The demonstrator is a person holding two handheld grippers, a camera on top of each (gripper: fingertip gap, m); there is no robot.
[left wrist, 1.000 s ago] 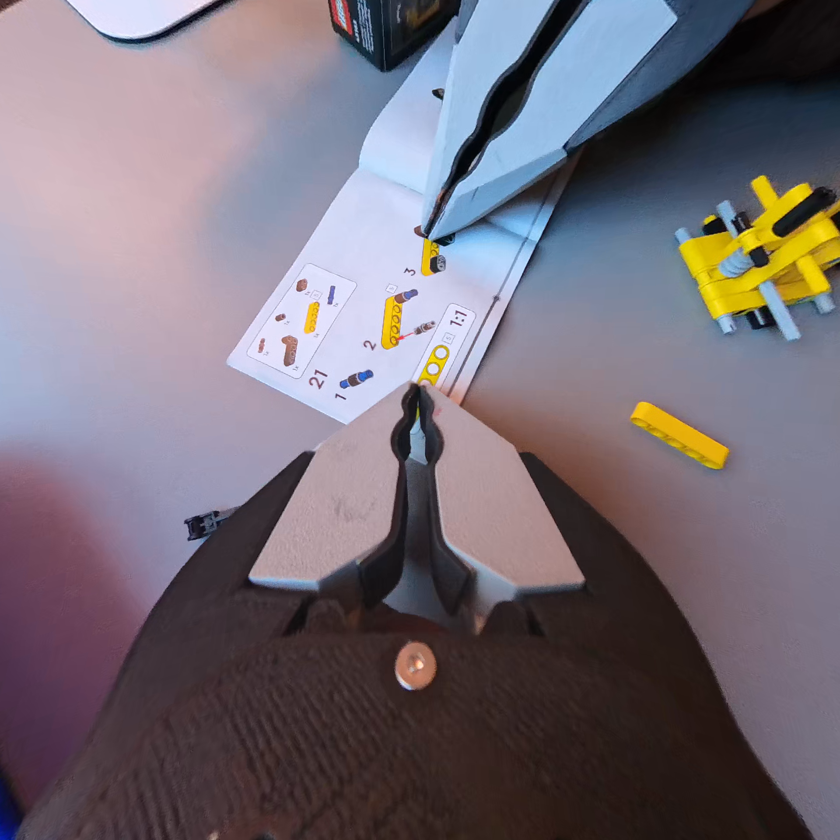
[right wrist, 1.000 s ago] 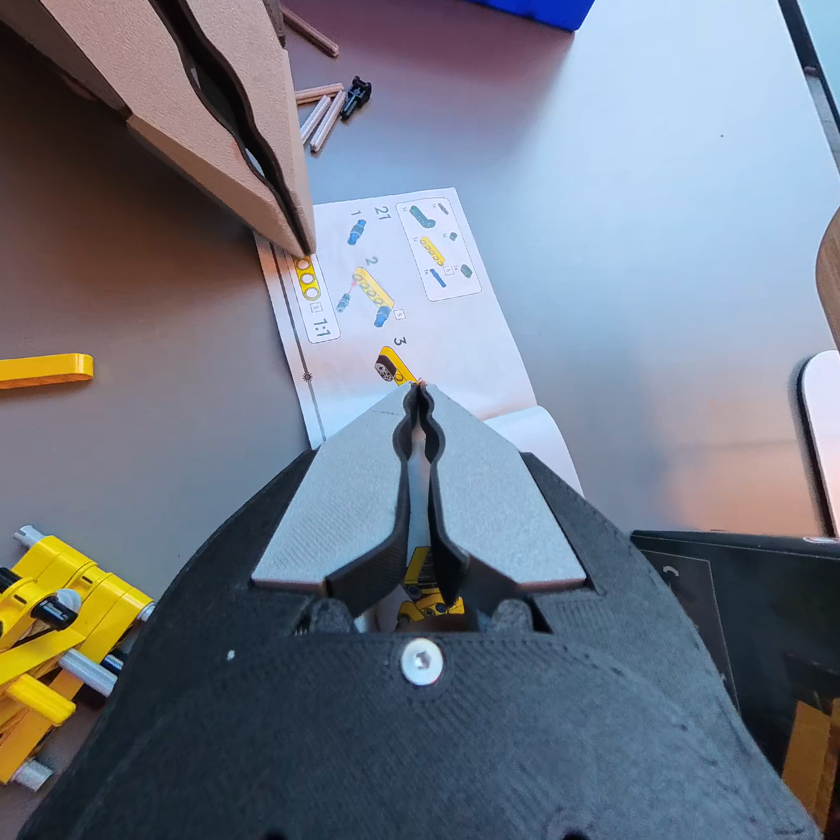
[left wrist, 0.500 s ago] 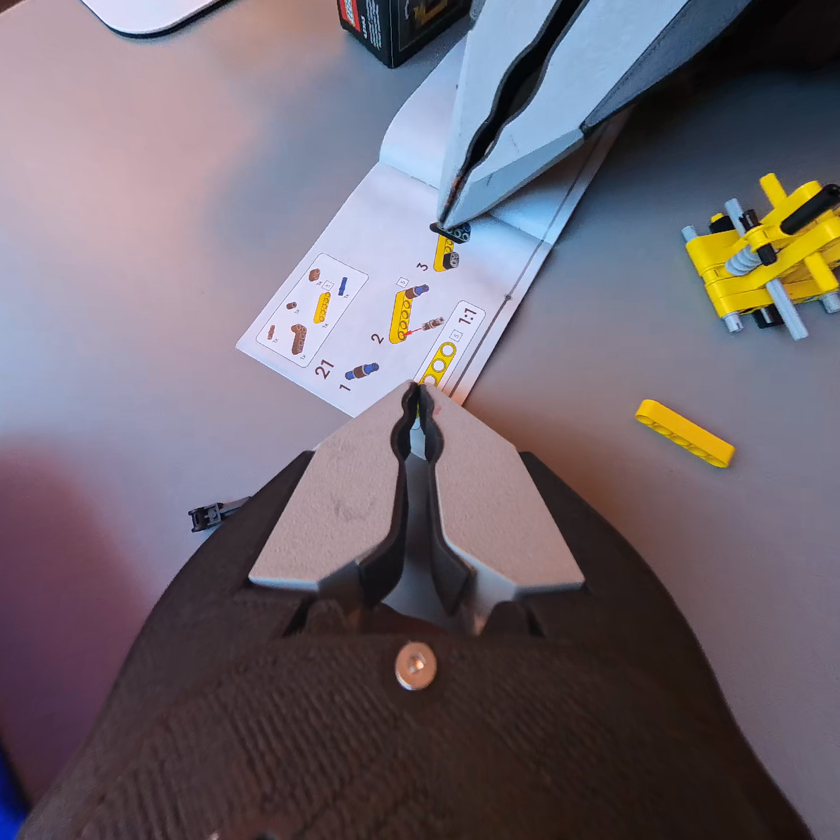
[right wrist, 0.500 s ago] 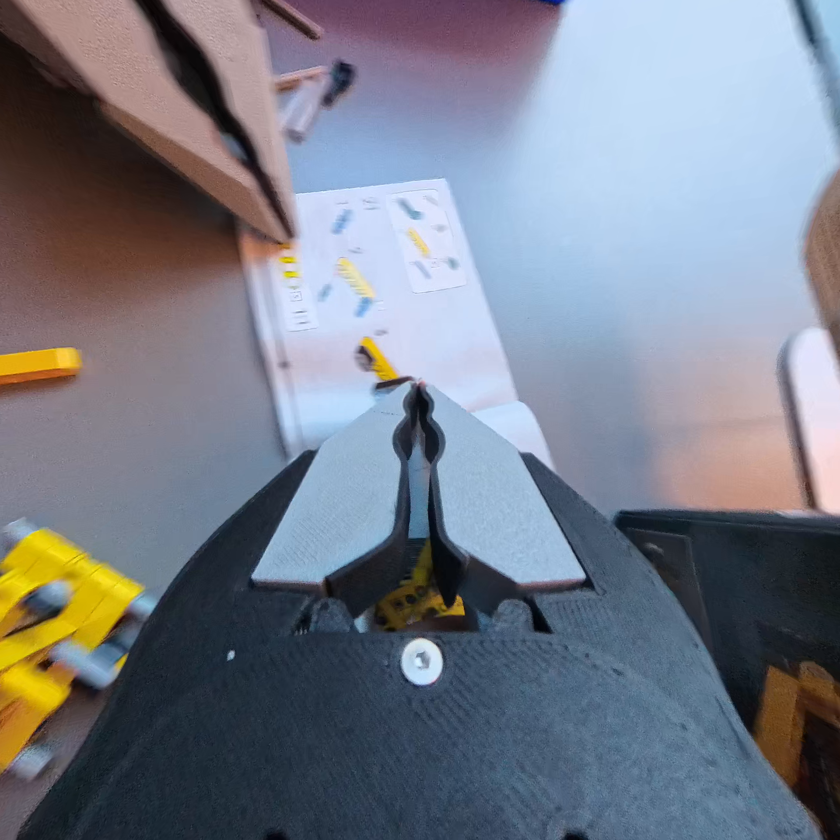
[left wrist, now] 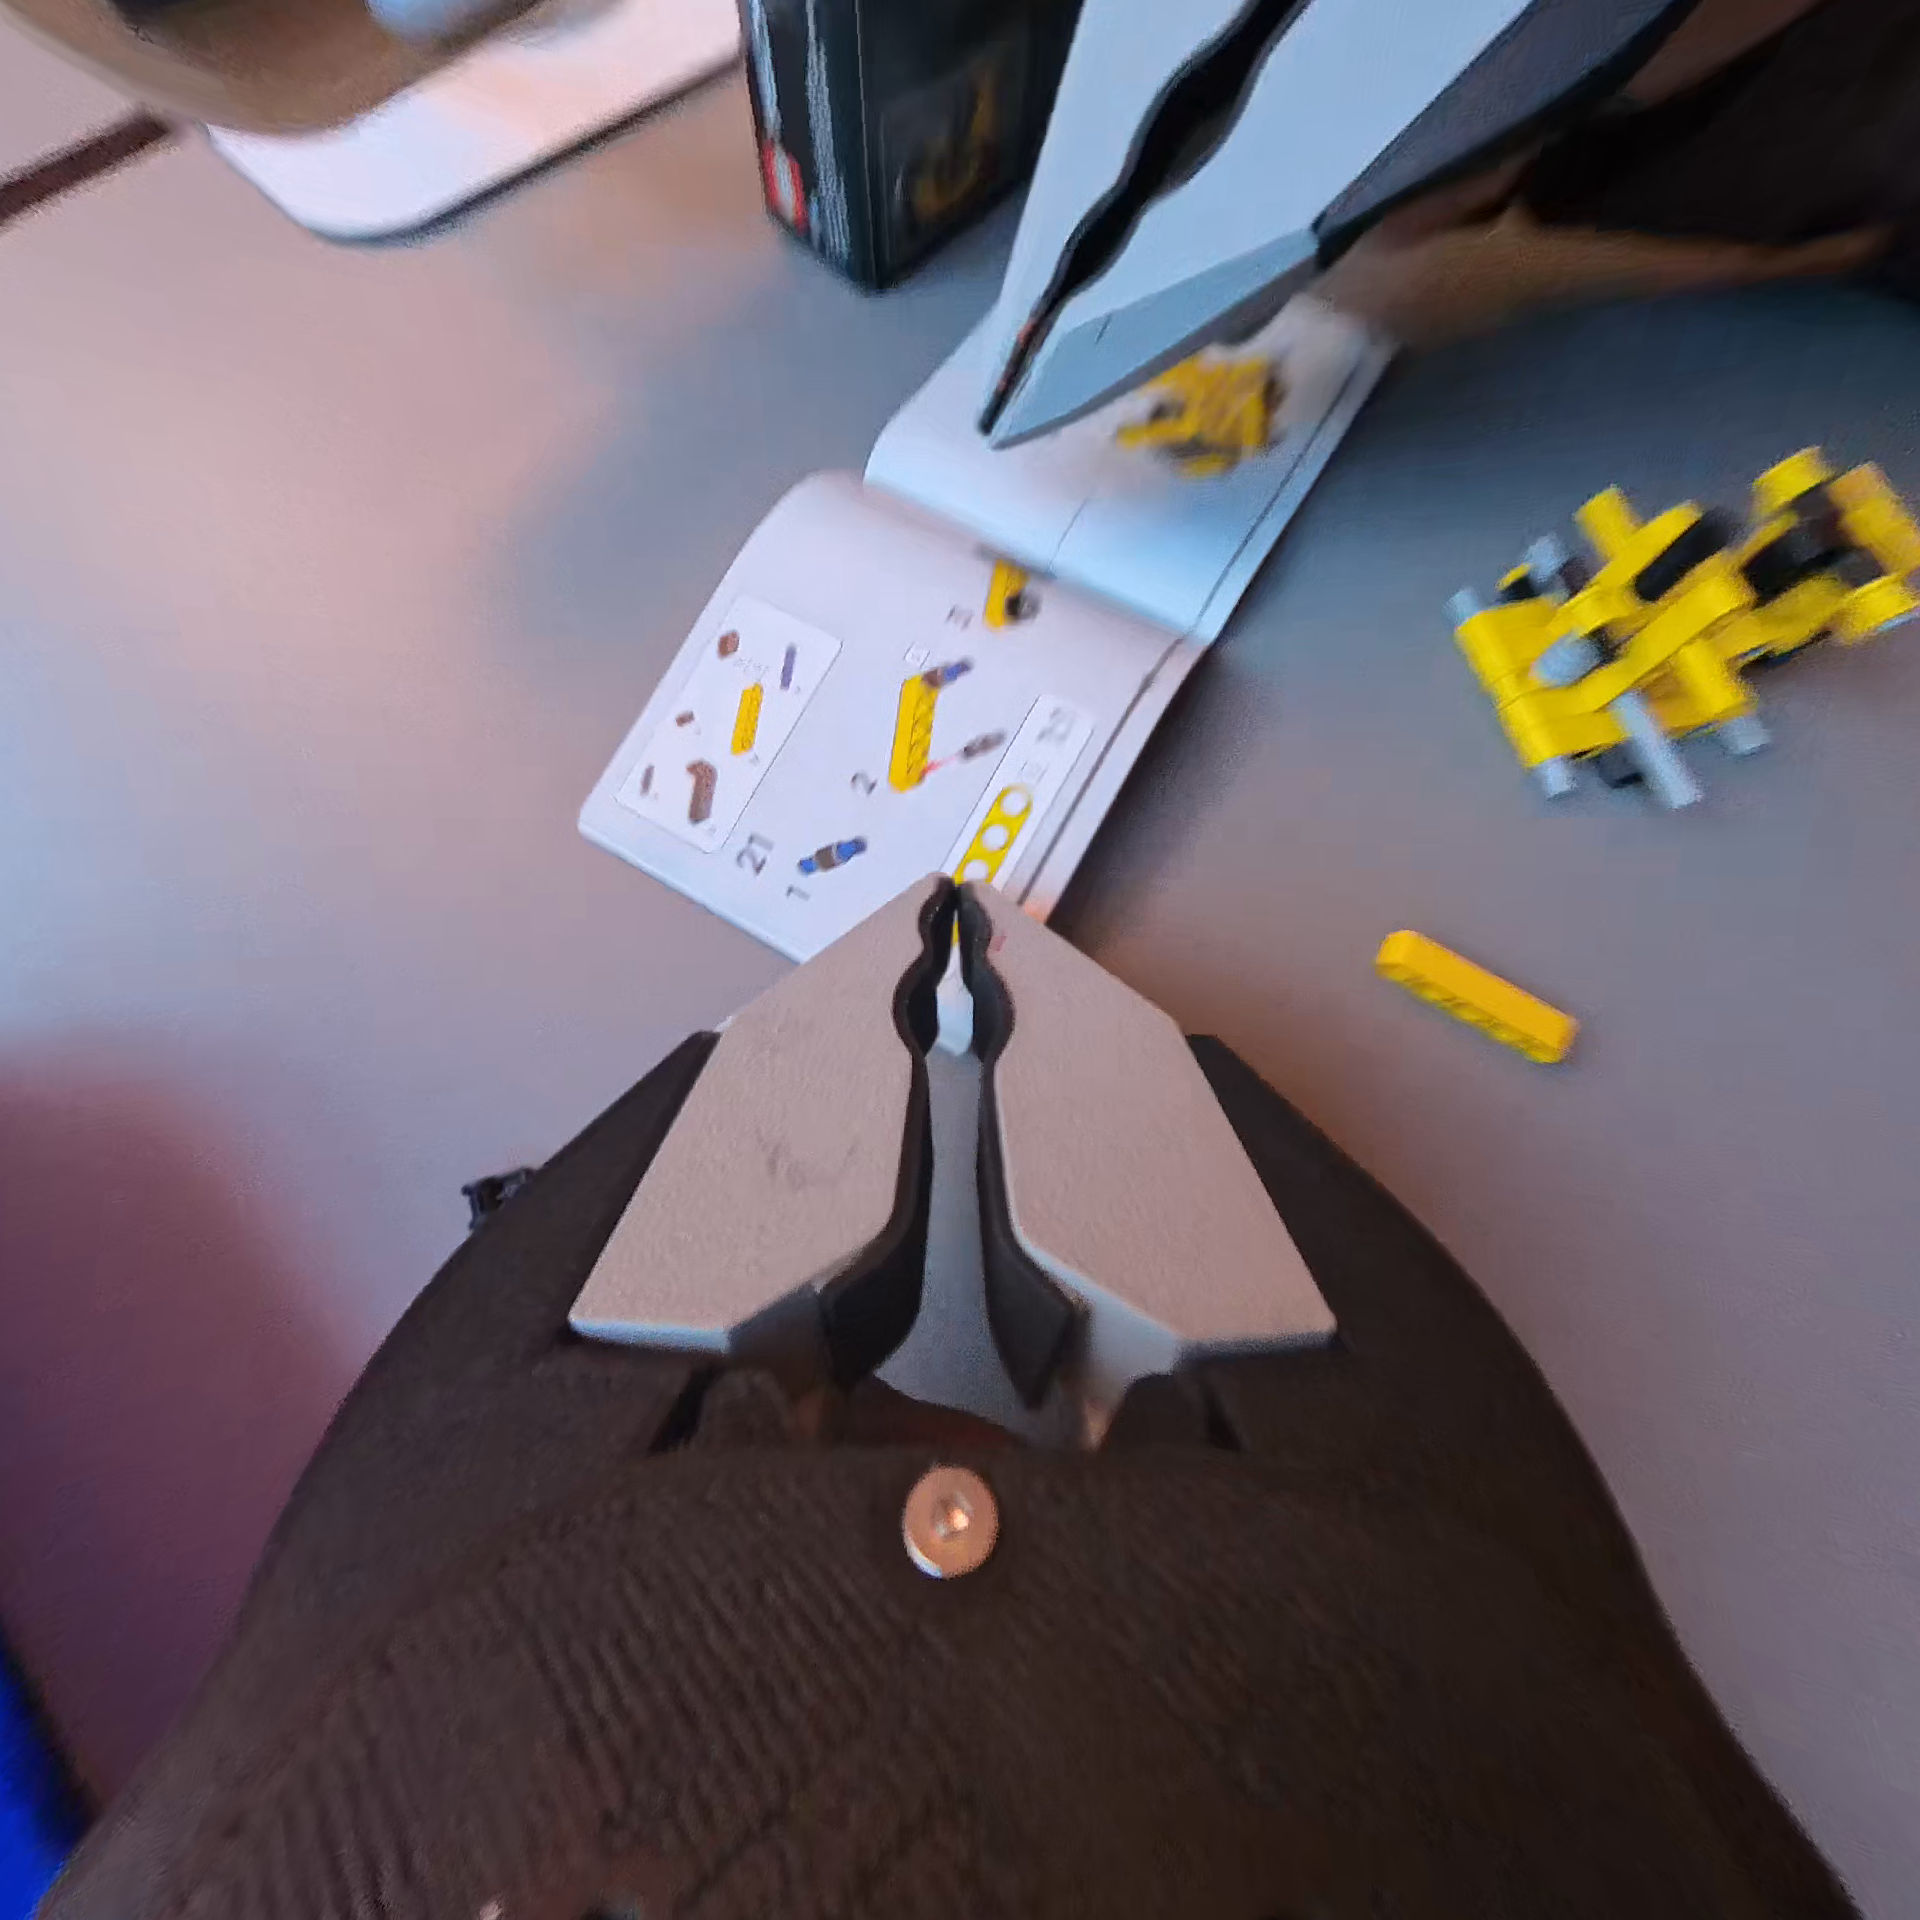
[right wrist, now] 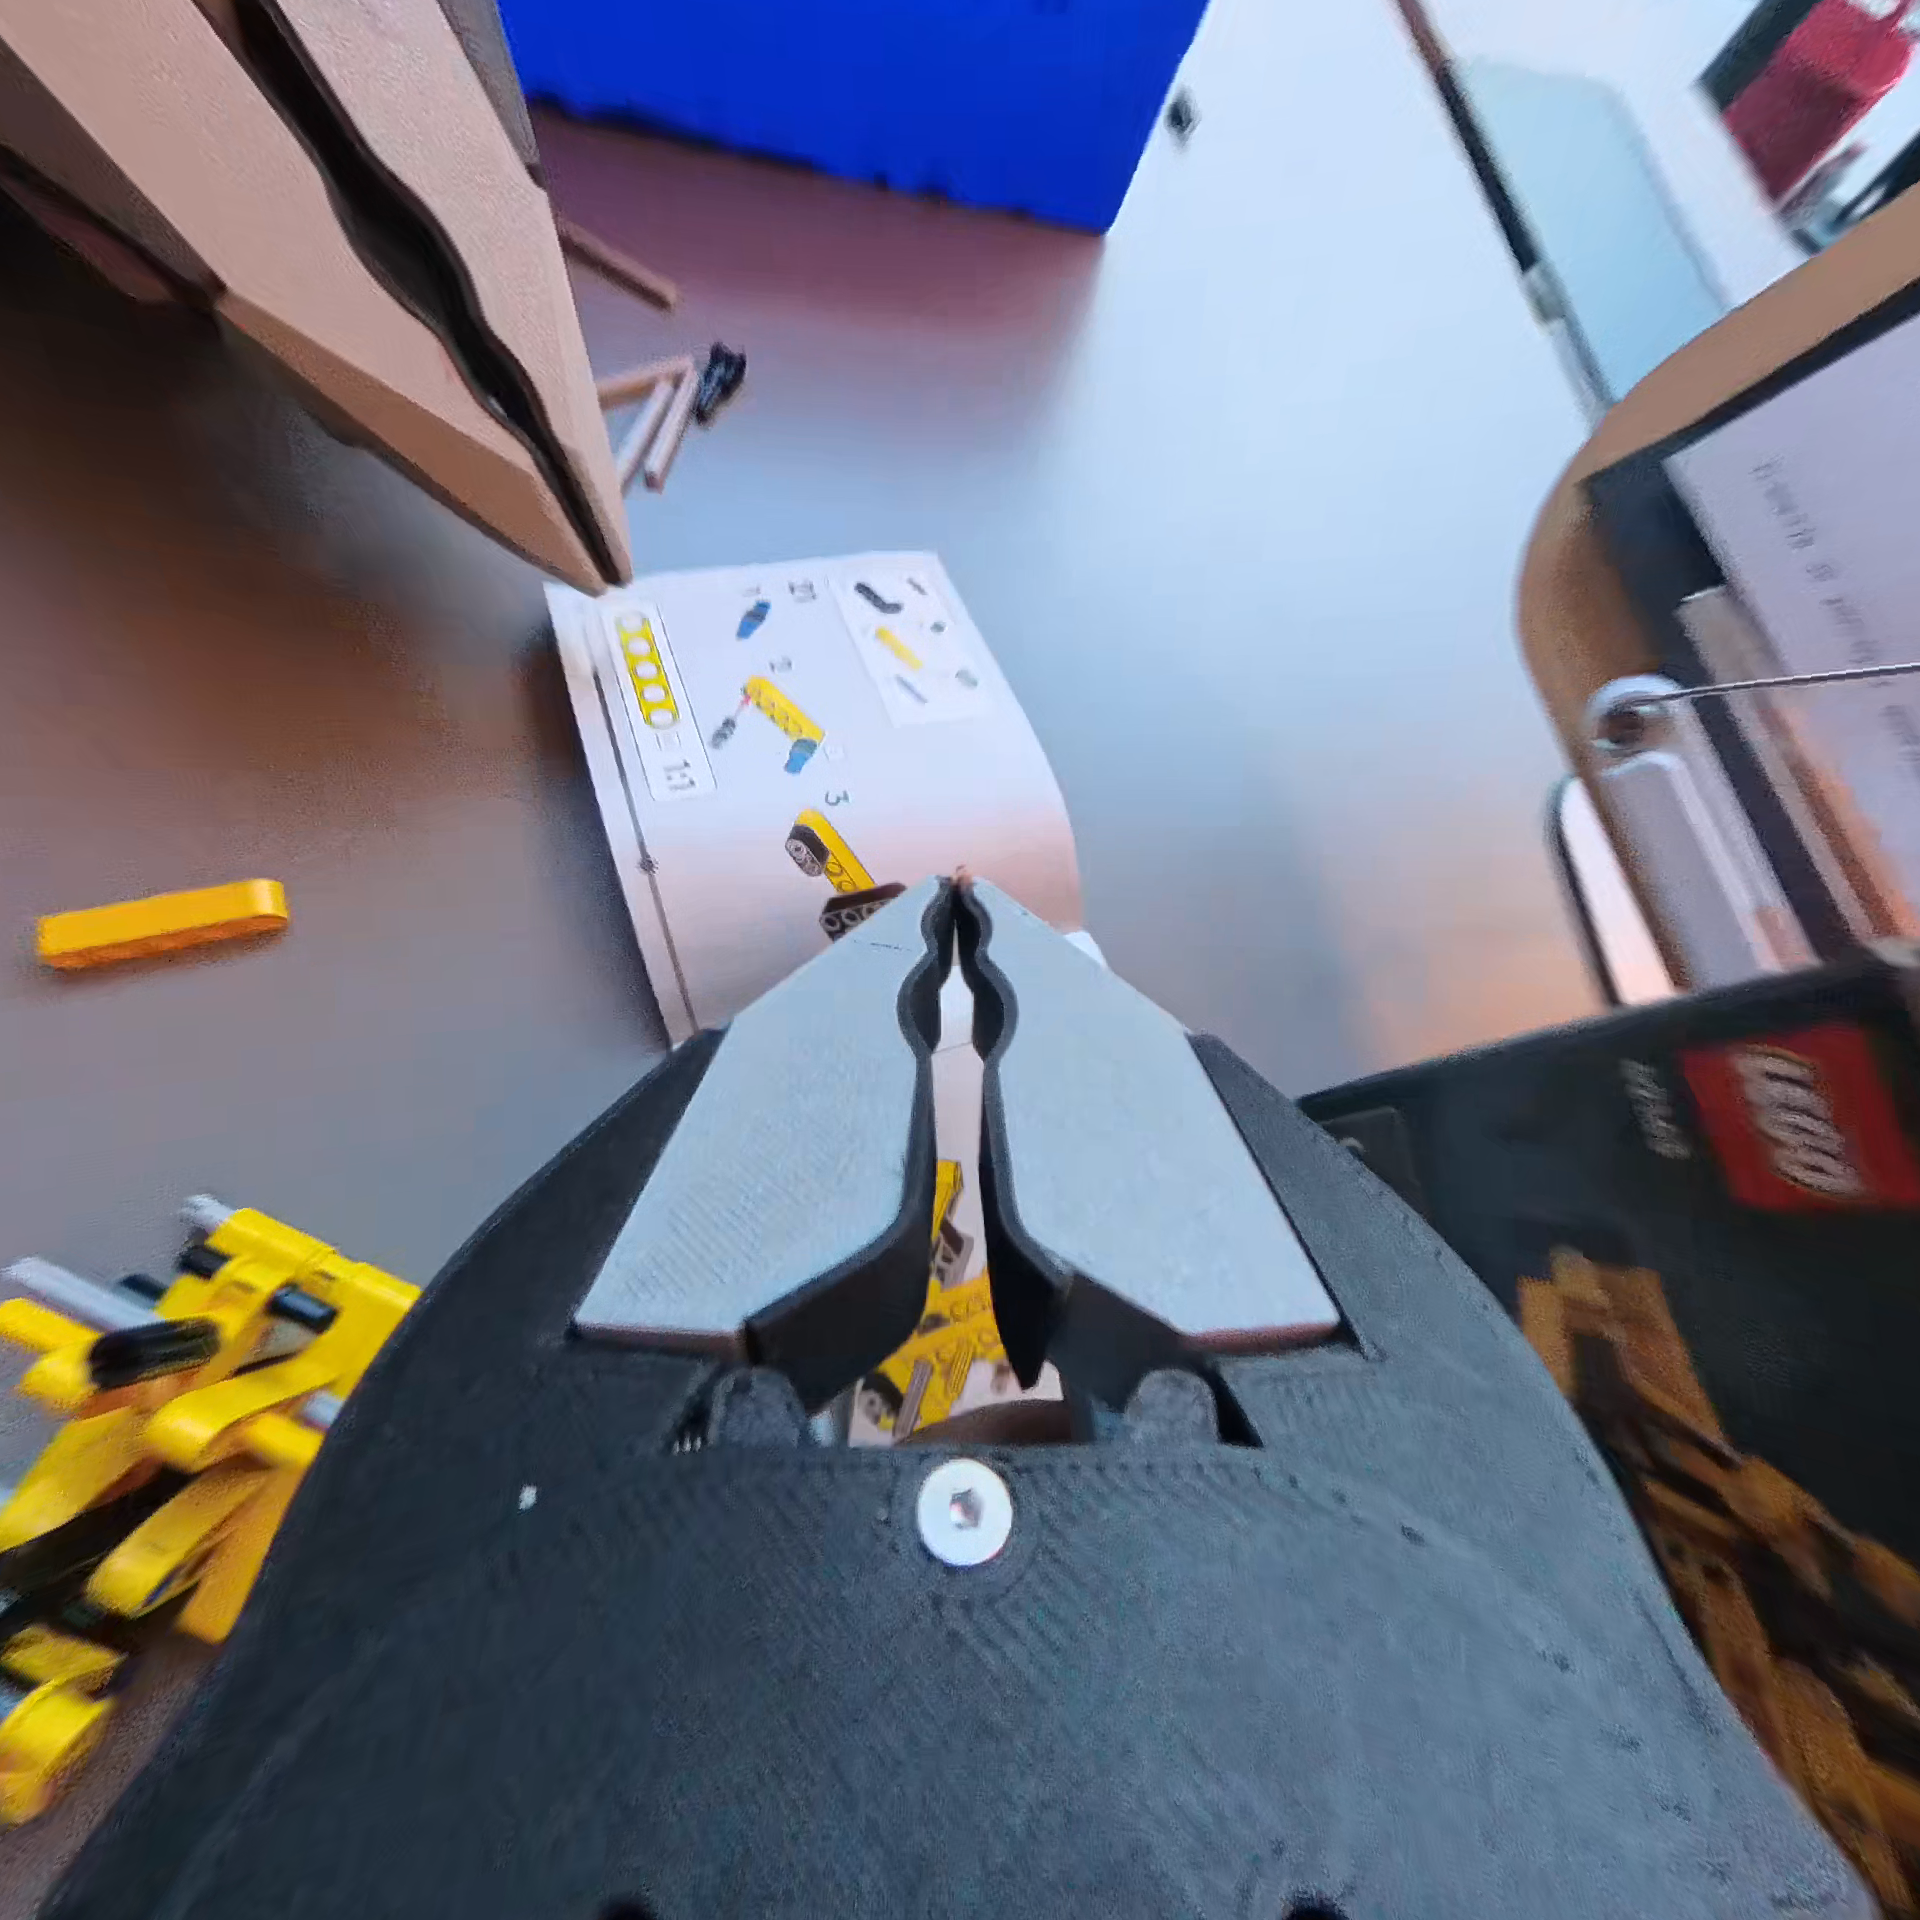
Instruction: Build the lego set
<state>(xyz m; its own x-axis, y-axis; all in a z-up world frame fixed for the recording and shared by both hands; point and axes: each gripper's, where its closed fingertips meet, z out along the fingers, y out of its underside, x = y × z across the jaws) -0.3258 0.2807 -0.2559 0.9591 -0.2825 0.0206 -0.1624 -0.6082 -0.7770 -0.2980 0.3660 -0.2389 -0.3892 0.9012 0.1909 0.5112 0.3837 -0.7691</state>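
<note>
Holding both of my grippers pressed closed with nothing between the fingers: left gripper (left wrist: 954, 899) tip over the near edge of the instruction booklet (left wrist: 862, 665); right gripper (right wrist: 954, 894) tip over the opposite end of the same booklet, beside a small dark angled piece (right wrist: 857, 914) lying on the page; whether either tip touches the paper I cannot tell. Item, loose yellow beam (left wrist: 1475, 995), flat on the grey table (left wrist: 312, 582), well apart from the booklet, on the right in the left wrist view. Item, partly built yellow model (left wrist: 1673, 665) with grey axles, farther off on that same side. Item, black set box (left wrist: 883, 135), upright beyond the booklet's curled page. Item, pale rods with a black pin (right wrist: 686, 400), seen in the right wrist view beyond my left gripper.
</note>
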